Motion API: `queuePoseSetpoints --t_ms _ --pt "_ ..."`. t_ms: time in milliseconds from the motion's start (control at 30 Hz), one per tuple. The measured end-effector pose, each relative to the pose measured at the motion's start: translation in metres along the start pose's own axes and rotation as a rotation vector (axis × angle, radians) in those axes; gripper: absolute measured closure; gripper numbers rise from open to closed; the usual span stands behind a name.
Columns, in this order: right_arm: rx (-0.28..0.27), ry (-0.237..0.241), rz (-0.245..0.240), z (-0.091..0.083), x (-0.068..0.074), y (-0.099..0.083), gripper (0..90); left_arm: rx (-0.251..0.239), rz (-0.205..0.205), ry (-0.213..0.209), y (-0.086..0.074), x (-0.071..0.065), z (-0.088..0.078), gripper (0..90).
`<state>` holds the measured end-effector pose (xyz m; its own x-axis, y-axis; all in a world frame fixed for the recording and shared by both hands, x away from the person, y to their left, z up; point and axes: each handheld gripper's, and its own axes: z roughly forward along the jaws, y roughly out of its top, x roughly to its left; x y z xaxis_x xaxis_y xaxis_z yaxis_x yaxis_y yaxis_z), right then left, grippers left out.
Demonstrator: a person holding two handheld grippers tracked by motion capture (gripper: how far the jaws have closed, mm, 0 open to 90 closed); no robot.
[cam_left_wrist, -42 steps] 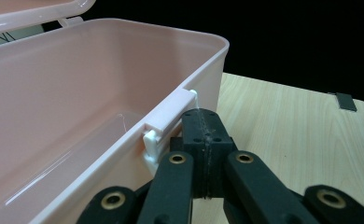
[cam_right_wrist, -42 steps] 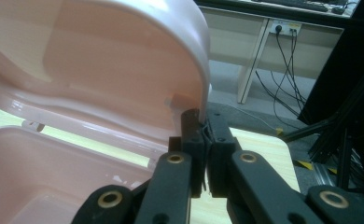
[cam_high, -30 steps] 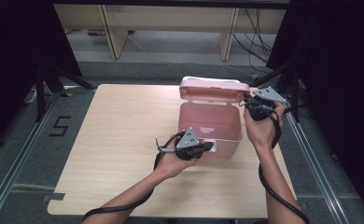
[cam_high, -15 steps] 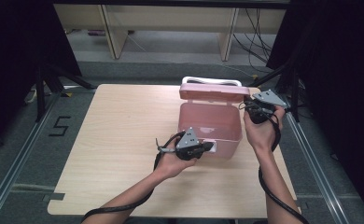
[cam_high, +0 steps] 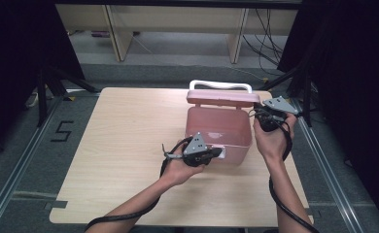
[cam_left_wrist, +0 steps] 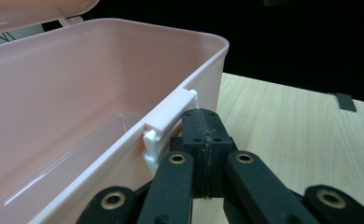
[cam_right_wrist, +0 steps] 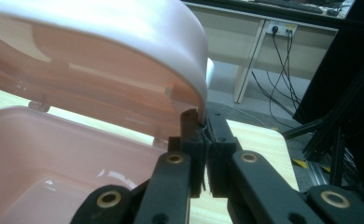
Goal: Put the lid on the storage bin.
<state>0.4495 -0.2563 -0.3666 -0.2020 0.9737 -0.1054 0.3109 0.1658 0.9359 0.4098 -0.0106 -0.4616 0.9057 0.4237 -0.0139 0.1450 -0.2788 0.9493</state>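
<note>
A pink plastic box [cam_high: 219, 130] stands on the wooden table [cam_high: 124, 141], its hinged lid [cam_high: 221, 98] half raised with a white handle [cam_high: 220, 85] on top. My left gripper [cam_high: 219, 152] is shut at the box's front wall. In the left gripper view its closed jaws [cam_left_wrist: 202, 123] rest against the white latch [cam_left_wrist: 168, 119] under the rim, with nothing visible between them. My right gripper [cam_high: 256, 111] is at the lid's right end. In the right gripper view it [cam_right_wrist: 203, 128] is shut on the lid's edge [cam_right_wrist: 124, 28], holding it above the empty box [cam_right_wrist: 54, 154].
Both forearms come in from the table's front edge. Black frame legs and rails [cam_high: 318, 145] run along the right side. Shelving and cables [cam_high: 270, 34] stand beyond the far edge. Bare tabletop lies left of the box.
The lid has swung forward over the box, so its inner face has narrowed to a thin band and the white handle shows. The right hand shifted slightly with it. The left hand stayed put.
</note>
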Motion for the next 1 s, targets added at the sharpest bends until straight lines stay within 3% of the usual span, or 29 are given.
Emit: queuePoseSetpoints --t_ms 100,133,200,433,500,667,1000 --pt "0.005 0.000 0.024 -0.001 0.002 -0.001 88.4 -0.001 0.000 0.000 0.000 0.000 0.000 89.8" --pt "-0.004 0.003 0.001 0.000 0.000 -0.002 88.4 0.000 0.000 0.000 0.000 0.000 0.000 89.8" --pt "-0.008 0.002 0.000 0.000 0.000 -0.002 88.4 0.000 0.000 0.000 0.000 0.000 0.000 89.8" --pt "-0.006 -0.008 0.024 -0.003 0.003 -0.005 88.3 0.001 -0.001 0.000 0.000 0.000 0.000 89.8" --pt "-0.004 -0.010 -0.001 -0.004 0.001 -0.005 88.2 0.002 0.000 0.000 0.000 0.000 0.000 89.8" --pt "-0.004 -0.007 0.022 -0.005 0.003 -0.009 88.1 0.003 0.000 0.000 0.000 0.000 0.000 89.8" --pt "-0.009 -0.008 0.017 -0.008 0.005 -0.015 87.8 0.005 0.001 0.000 0.001 0.000 0.000 89.8"
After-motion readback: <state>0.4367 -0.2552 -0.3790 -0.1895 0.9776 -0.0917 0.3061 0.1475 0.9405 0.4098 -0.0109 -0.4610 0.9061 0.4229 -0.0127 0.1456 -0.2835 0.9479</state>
